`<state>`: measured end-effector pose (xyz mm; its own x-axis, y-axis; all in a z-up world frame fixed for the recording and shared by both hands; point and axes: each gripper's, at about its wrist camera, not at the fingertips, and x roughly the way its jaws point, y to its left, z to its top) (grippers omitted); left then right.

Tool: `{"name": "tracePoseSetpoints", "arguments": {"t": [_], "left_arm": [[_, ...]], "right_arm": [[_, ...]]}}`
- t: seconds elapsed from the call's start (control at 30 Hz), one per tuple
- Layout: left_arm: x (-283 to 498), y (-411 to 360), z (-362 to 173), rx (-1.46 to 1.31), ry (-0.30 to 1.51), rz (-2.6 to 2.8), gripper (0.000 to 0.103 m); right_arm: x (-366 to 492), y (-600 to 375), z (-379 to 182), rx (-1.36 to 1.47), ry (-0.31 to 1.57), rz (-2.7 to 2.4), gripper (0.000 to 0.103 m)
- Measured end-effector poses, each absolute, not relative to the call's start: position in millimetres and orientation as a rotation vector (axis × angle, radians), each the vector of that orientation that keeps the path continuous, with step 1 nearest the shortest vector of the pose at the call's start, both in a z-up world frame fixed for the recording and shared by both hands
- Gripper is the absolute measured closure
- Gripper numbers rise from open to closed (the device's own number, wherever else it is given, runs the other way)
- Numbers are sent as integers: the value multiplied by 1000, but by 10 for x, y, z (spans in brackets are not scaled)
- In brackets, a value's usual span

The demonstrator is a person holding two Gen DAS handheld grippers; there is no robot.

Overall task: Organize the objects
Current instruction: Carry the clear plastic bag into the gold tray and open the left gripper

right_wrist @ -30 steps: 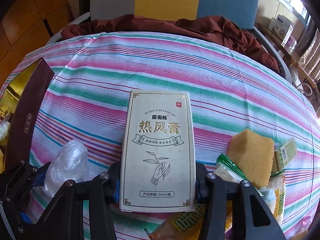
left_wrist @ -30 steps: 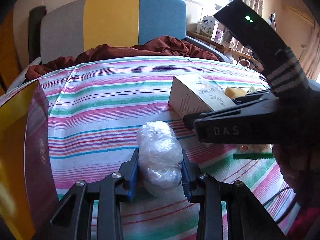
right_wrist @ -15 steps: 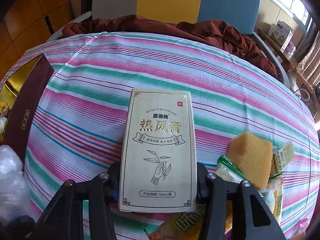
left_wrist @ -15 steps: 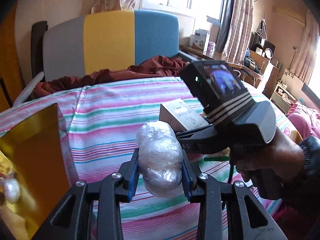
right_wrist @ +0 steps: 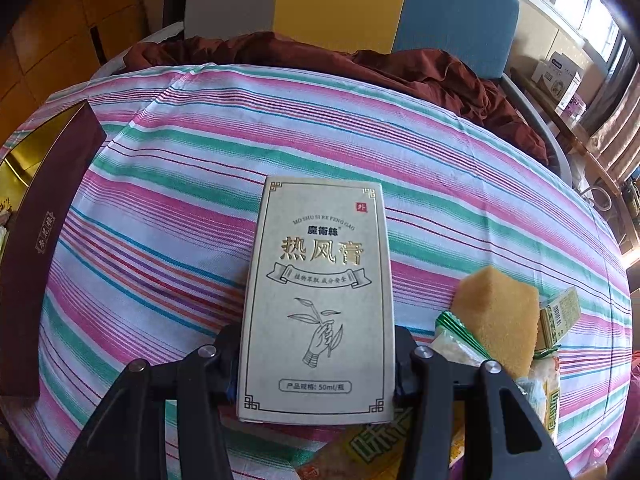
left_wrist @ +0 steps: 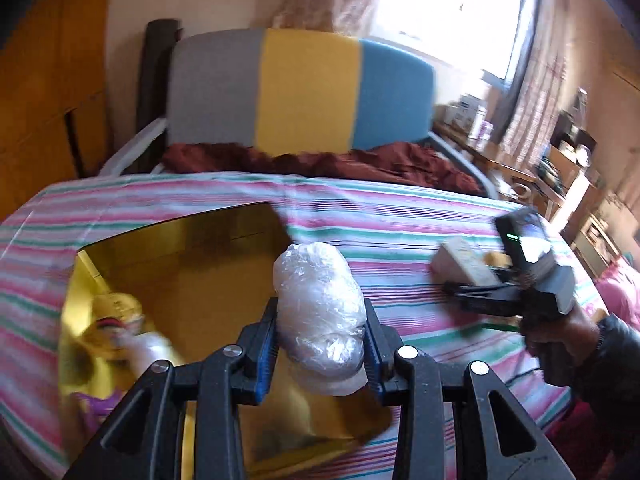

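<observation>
Left hand-held gripper (left_wrist: 320, 354) clamps plastic-wrapped bundle (left_wrist: 320, 316), now raised over gold-lined box (left_wrist: 192, 264); deposit likely next. Right hand-held gripper (right_wrist: 316, 364) unmoved, gripping cream carton (right_wrist: 316, 300).

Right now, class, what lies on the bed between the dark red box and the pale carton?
In the right wrist view, only bare striped sheet lies between the dark red box and the pale carton.

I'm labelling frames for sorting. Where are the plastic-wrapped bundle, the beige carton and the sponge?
plastic-wrapped bundle (left_wrist: 320, 312), left wrist view, its middle.
beige carton (right_wrist: 320, 280), right wrist view, printed front face.
sponge (right_wrist: 496, 320), right wrist view, its front face.
</observation>
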<state>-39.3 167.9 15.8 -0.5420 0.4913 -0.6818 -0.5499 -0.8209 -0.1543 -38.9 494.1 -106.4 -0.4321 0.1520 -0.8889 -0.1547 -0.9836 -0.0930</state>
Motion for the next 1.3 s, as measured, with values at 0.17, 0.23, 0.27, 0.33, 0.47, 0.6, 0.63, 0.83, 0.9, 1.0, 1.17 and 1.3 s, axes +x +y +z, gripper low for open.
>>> {"name": "tracePoseSetpoints", "arguments": {"t": [0.17,0.23,0.27,0.33,0.47,0.6,0.63,0.83,0.9,1.0,1.17,1.3], "left_arm": [[-1008,977,27,-1126,-44,2454,66],[-1268,745,-18,-1167,-108,2481,66],[-1363,668,-39,-1188,-132,2499,66],[-1530,564,-93,-1229,-193,2496,66],[-1765,565,-187,-1260,-271,2481,65],[-1922,764,-296,-1284,-249,2458,63],[-1949,802,-324,-1292,-231,2456,62],[-2135,907,-605,-1419,-121,2489,56],[-2108,850,-648,-1433,-120,2504,56],[-1981,791,-616,-1403,-75,2545,56],[-1687,774,-450,-1288,8,2607,53],[-1379,764,-259,-1178,44,2646,46]], "right_arm": [[-403,4932,-1072,-1557,-11,2509,51],[-402,4924,-1075,-1556,-15,2508,51],[-392,4913,-1073,-1555,-17,2506,51],[-394,4914,-1068,-1555,-22,2504,51],[-390,4905,-1060,-1556,-29,2502,51],[-389,4905,-1051,-1556,-29,2501,51],[-389,4906,-1048,-1556,-30,2501,51],[-391,4902,-1036,-1558,-34,2500,51],[-392,4895,-1033,-1560,-38,2501,51],[-397,4893,-1026,-1562,-42,2501,51],[-394,4886,-1012,-1559,-55,2498,51],[-397,4897,-1003,-1560,-59,2497,51]]}}
